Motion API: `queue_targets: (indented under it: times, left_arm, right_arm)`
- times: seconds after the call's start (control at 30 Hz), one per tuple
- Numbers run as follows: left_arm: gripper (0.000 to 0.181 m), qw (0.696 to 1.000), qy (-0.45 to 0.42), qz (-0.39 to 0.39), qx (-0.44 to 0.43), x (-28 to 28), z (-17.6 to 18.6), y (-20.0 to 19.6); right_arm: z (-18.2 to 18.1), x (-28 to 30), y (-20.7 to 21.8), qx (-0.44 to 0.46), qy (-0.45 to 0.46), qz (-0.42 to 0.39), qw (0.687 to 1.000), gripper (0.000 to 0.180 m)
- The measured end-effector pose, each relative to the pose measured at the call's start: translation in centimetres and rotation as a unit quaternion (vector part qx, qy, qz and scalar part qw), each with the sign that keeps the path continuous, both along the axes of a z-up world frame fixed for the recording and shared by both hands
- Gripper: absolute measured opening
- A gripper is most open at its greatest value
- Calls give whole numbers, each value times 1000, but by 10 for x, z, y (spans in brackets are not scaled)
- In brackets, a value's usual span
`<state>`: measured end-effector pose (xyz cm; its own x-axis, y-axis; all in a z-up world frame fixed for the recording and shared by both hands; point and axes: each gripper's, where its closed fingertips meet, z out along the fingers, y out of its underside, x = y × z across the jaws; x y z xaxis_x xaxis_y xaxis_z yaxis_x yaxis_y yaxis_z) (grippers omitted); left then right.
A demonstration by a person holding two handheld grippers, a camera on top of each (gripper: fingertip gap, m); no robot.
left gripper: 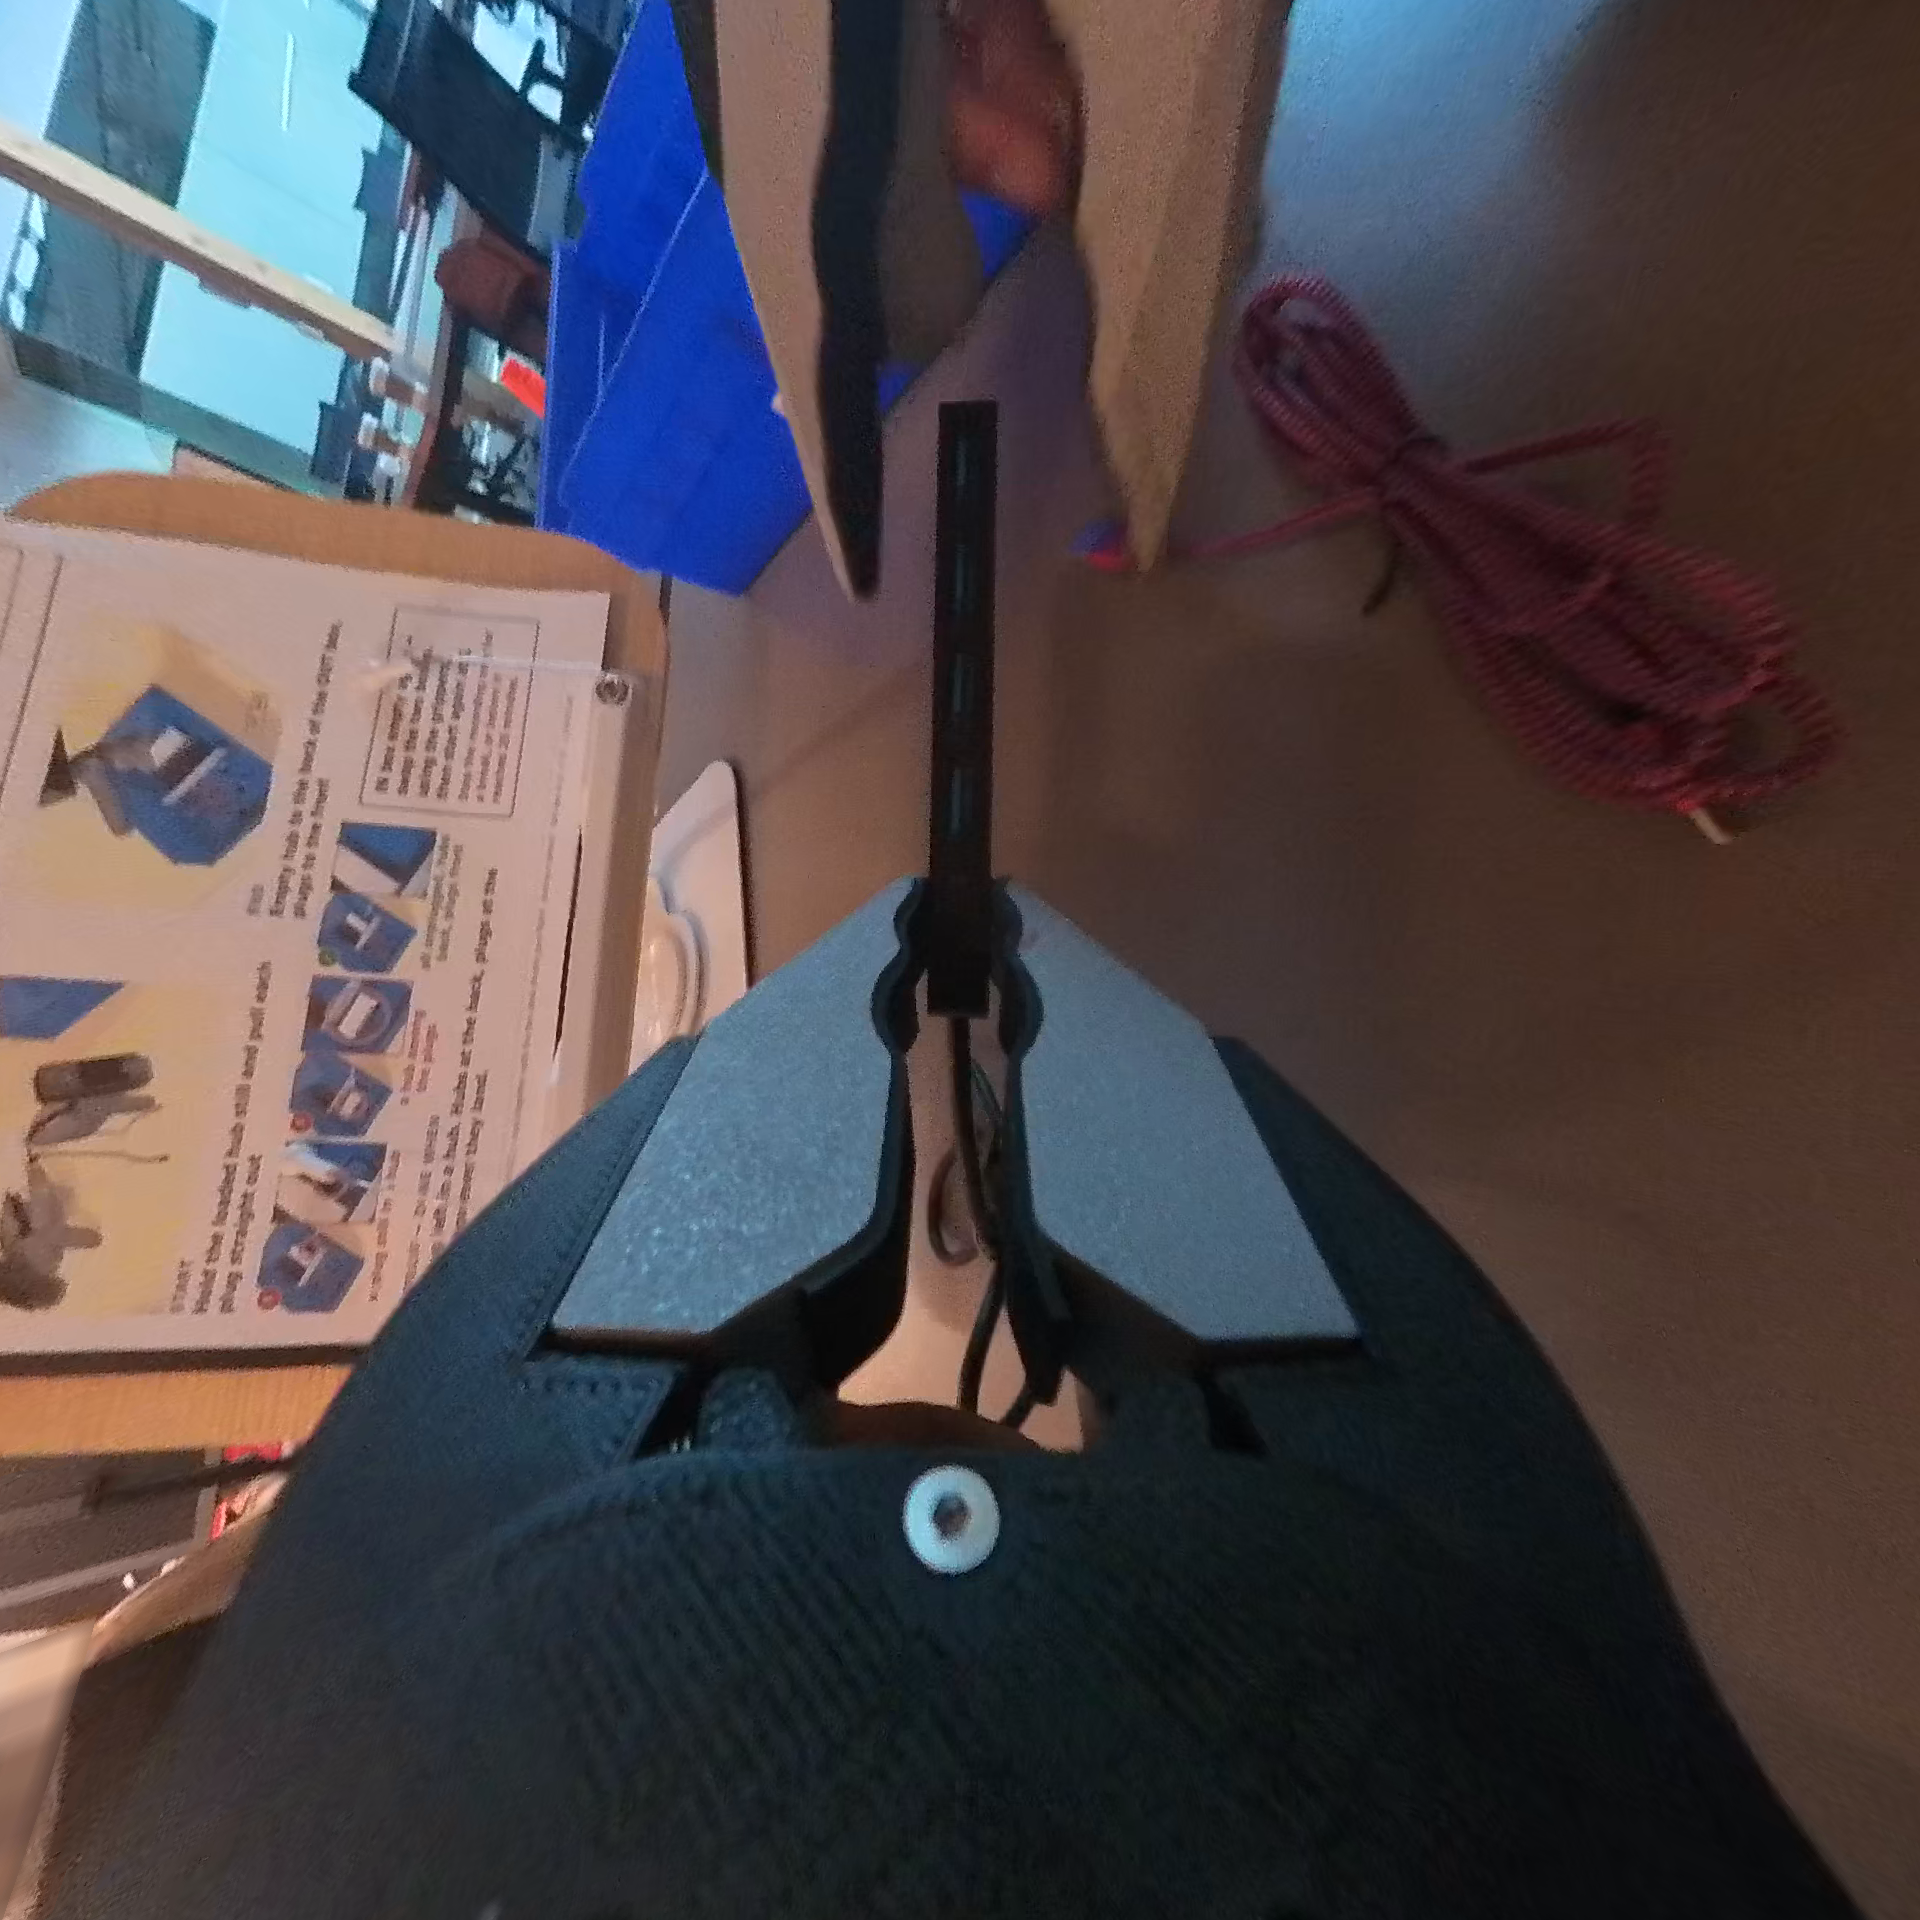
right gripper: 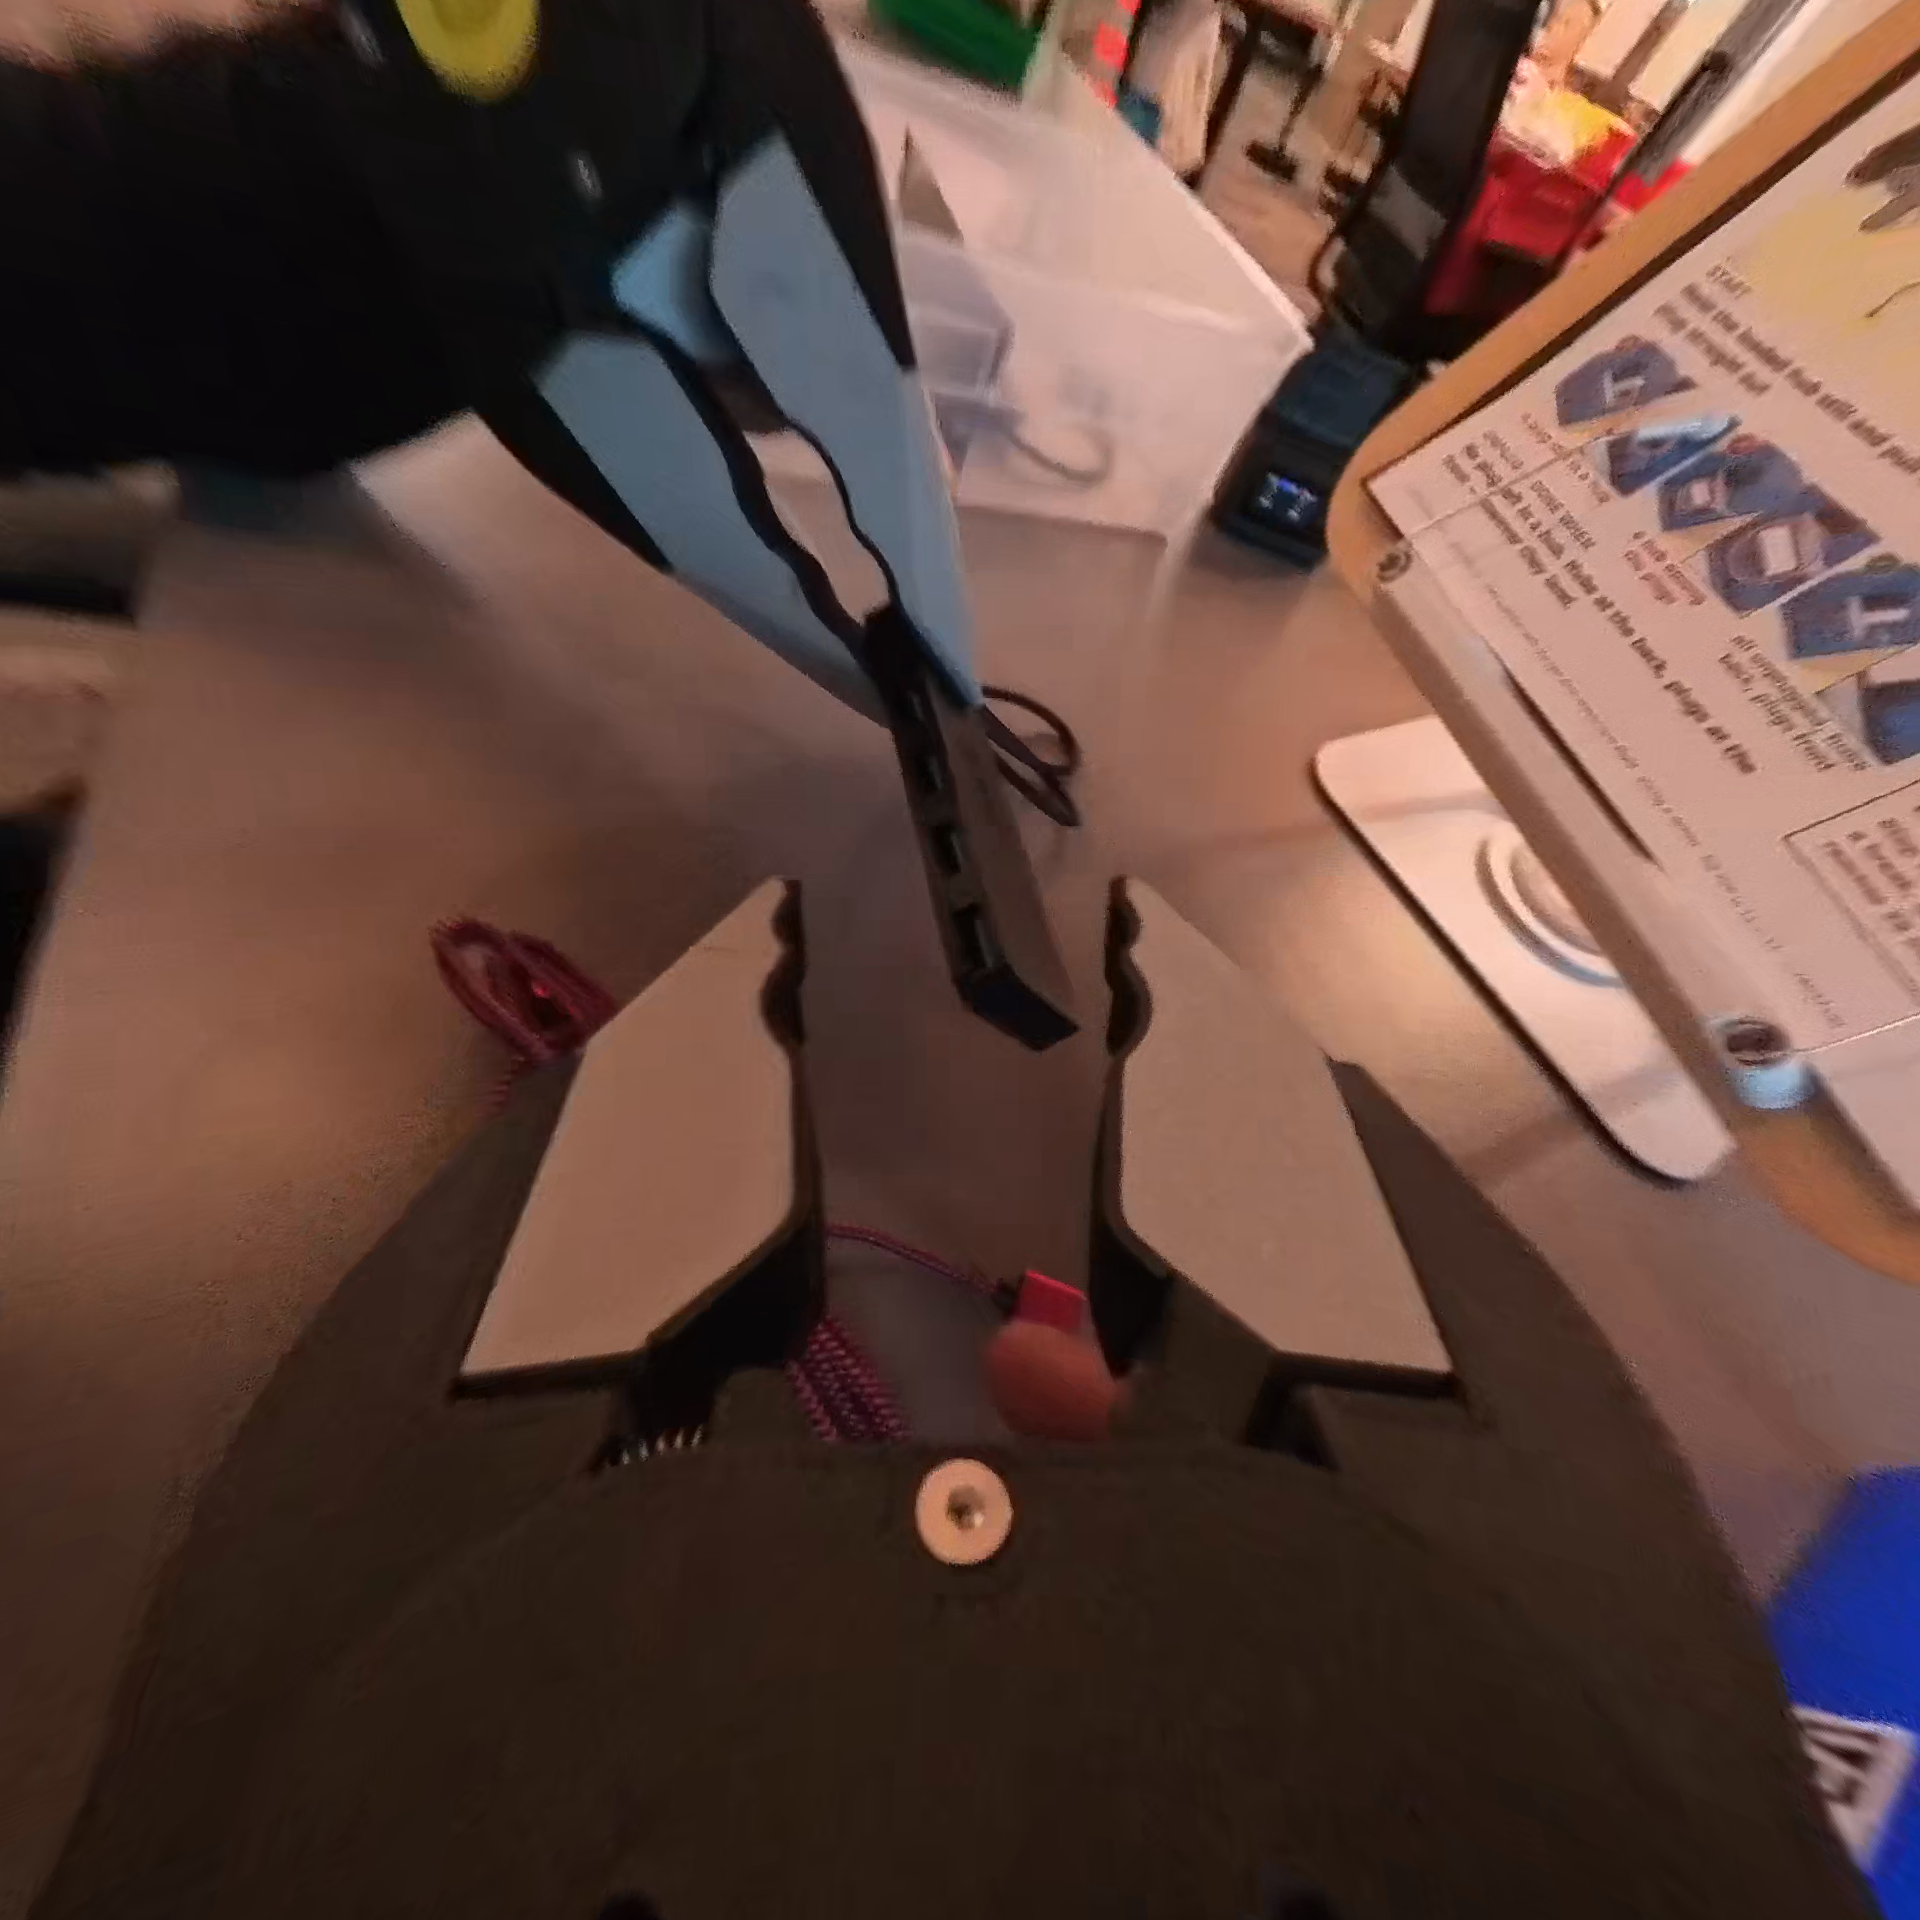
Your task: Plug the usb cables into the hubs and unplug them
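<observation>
While my left gripper (left gripper: 961, 940) clamps the black USB hub (left gripper: 964, 665) in the air, its ports empty, my right gripper (right gripper: 956, 961) hangs wide and empty, so plugging the red braided cable (left gripper: 1558, 613) lying on the table (left gripper: 1455, 1039) remains undone.

Dim, warm light is recorded on the tabletop (left gripper: 1455, 1143) in both views; cooler daylight is seen far beyond the fingertips. Motion blur is noted on the right gripper (left gripper: 1003, 561) ahead in the left wrist view. Wide-angle bending is observed at the frame edges.
</observation>
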<state>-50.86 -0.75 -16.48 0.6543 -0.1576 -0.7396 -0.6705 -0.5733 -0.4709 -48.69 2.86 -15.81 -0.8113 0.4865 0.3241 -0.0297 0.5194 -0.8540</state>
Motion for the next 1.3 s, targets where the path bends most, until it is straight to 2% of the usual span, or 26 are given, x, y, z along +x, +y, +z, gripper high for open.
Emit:
queue_targets:
  times: [0.03,0.1,0.17,0.27,0.33,0.47,0.53,0.63,0.77,0.87,0.93,1.03,1.1,1.2,1.3]
  left_arm:
    - [8,1000,-6,-10,5,6,1,3]
    - [8,1000,-19,-13,9,11,1,6]
    - [17,998,-28,-11,47,8,8,9]
    - [38,994,-71,-22,80,13,12,14]
    - [25,987,-117,-43,104,23,15,21]
    - [15,968,-205,-86,120,39,16,29]
    - [11,977,-164,-65,115,32,13,31]
    - [8,992,-78,-20,93,23,8,33]
    - [8,993,-71,-6,99,25,12,38]
    - [8,995,-32,26,95,7,5,38]
    - [8,993,32,61,97,-14,4,32]
    - [8,988,94,69,104,-31,-3,32]
    - [8,984,120,64,112,-36,-8,37]
    - [8,977,167,56,116,-38,-10,43]
    - [8,971,206,54,111,-35,-11,44]
  right_arm:
    - [-5,-3,-1,32,18,-12,999,35]
    - [-5,-4,-2,65,54,-22,996,22]
    - [3,1,-5,39,52,-3,998,10]
    - [17,8,-7,-9,54,31,998,7]
    - [17,14,-6,-20,63,68,995,8]
    - [12,20,3,-50,59,118,990,8]
    - [1,7,11,-43,29,95,994,12]
    - [-14,-12,17,2,41,46,998,15]
    - [-28,-33,20,34,18,-16,999,21]
    - [-29,-45,39,56,-36,-115,991,25]
    - [-22,-44,60,26,-80,-198,976,12]
    - [-36,-19,66,-60,-218,-269,936,32]
    - [-55,-2,58,-81,-279,-290,912,36]
    - [-85,2,70,-21,-275,-357,892,36]
    - [-87,-8,67,-40,-275,-379,883,37]
